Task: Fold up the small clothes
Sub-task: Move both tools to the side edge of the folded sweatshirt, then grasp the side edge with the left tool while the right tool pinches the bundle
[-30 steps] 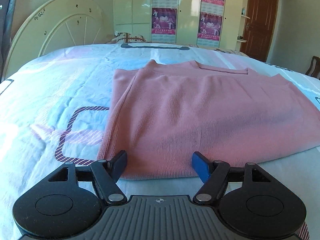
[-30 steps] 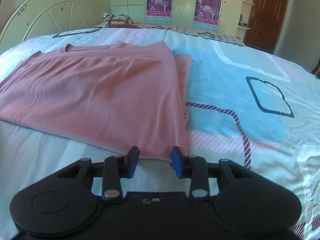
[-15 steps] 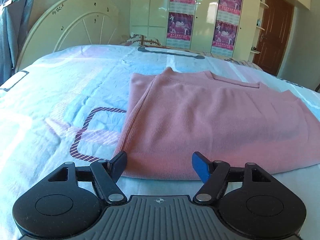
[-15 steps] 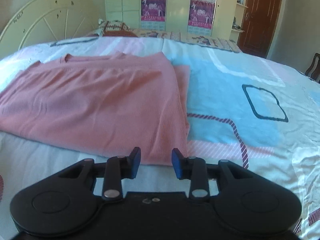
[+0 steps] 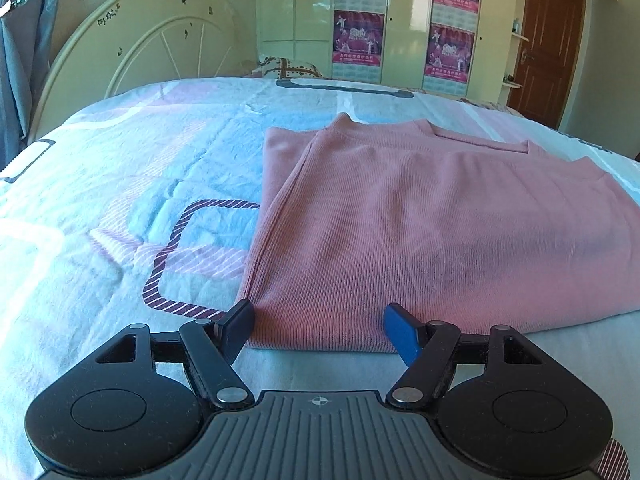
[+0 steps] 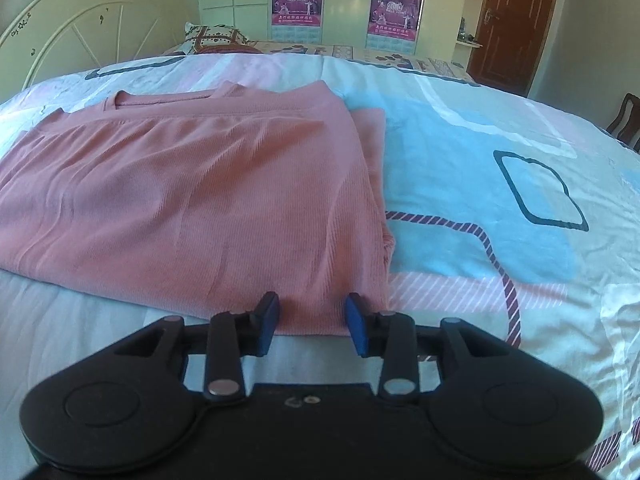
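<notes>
Pink ribbed knit top [image 5: 440, 232] lies folded on the pastel patterned bedspread [image 5: 120, 184], left claw [image 5: 319, 330] spread, right claw [image 6: 312, 322] opening at its hem.

Bed [image 5: 120, 184] w/ pale blue-pink patterned sheet is carrying a folded pink top [image 5: 420, 232], lying flat; patterned pillow [image 6: 216, 36] is sitting nr headboard.

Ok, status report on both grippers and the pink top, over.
Left gripper open at the pink top's near hem. Right gripper opening, hem between its pads, not pinched. Top partly folded, flat on the bedsheet. Nothing in the way.
</notes>
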The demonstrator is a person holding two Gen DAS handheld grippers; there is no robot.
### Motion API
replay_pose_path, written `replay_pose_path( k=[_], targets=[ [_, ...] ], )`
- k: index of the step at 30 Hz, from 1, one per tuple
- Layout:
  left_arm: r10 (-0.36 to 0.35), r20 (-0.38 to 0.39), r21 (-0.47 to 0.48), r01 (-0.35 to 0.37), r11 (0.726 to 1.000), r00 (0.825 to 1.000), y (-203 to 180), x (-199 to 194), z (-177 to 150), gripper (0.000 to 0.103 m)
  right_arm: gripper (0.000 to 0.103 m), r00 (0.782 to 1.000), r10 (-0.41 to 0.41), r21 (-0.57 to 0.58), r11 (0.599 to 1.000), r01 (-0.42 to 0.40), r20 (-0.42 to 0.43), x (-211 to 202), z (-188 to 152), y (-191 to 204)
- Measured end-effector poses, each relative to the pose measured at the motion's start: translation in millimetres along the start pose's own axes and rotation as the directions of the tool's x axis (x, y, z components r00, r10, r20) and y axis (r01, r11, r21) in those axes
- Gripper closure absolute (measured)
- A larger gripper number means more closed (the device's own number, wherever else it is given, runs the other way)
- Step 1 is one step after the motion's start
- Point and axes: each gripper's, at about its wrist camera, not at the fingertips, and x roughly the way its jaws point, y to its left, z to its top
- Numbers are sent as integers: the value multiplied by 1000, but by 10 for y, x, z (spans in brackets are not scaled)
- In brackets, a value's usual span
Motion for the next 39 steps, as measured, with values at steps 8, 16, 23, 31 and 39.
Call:
replay_pose_path(
  k=[8,16,23,31,39],
  targets=[
    [3,49,-115,3,993,999,96,-344,24,31,63,993,21,40,999,-26,116,-390,62,45],
    [-191,41,-537,183,824,981,285,-448,-499,33,90,969,199,-15,980,-199,147,-713,-40,357],
    [-237,104,-725,237,647,966,386,-133,-553,43,90,955,272,-12,962,-273,122,-626,35,659],
    [-205,199,-769,282,574,958,409,298,-400,44,100,938,314,61,944,-325,150,-349,415,817],
    [-191,230,-766,299,570,954,451,732,-63,61,101,941,320,73,942,-328,111,218,816,1123]
  ],
)
